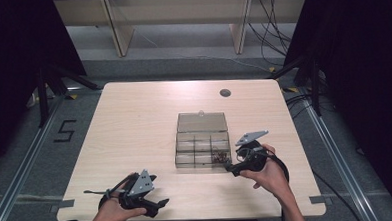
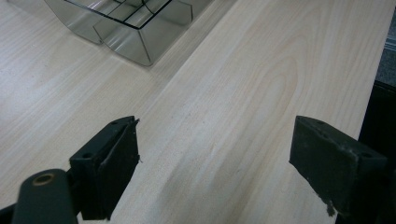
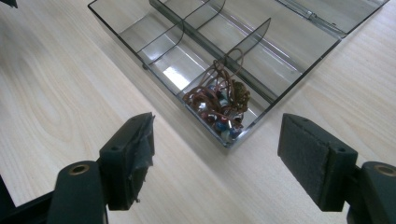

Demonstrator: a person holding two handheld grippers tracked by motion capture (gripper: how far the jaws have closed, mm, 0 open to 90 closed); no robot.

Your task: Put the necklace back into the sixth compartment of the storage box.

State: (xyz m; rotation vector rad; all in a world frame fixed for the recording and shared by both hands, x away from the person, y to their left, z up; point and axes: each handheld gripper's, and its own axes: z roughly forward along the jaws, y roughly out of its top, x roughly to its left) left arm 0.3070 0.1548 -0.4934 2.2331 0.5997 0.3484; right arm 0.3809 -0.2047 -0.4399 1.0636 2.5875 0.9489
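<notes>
Near the front edge of the pale wood table (image 1: pixel 134 123) my left gripper (image 1: pixel 160 204) sits low, jaws spread wide with bare wood between them, its tips close to that edge. Wide open tabletop lies to the left and beyond it; the far half of the table is bare apart from a small dark round grommet (image 1: pixel 225 92) near the back edge. My right gripper (image 1: pixel 230 166) hovers just off the near right corner of the clear smoky plastic organizer box (image 1: pixel 202 149), jaws also well apart and holding nothing, with a strip of free wood between it and the table's right edge. Box stands right of centre, lid (image 1: pixel 202 122) flung open and lying flat behind it. Thin dividers split the tray into small compartments; most look empty. Near right corner compartment holds a tangle of brown cord with small red, blue and pale beads (image 3: pixel 219 105), touching the front wall. From the left gripper view, only one corner of the box (image 2: pixel 135 32) enters at the top, cut off by the frame. Exact count of compartments is hard to make out from above; beads read as a dark speck there (image 1: pixel 219 157). Far side of the lid is cropped in the right gripper view.
</notes>
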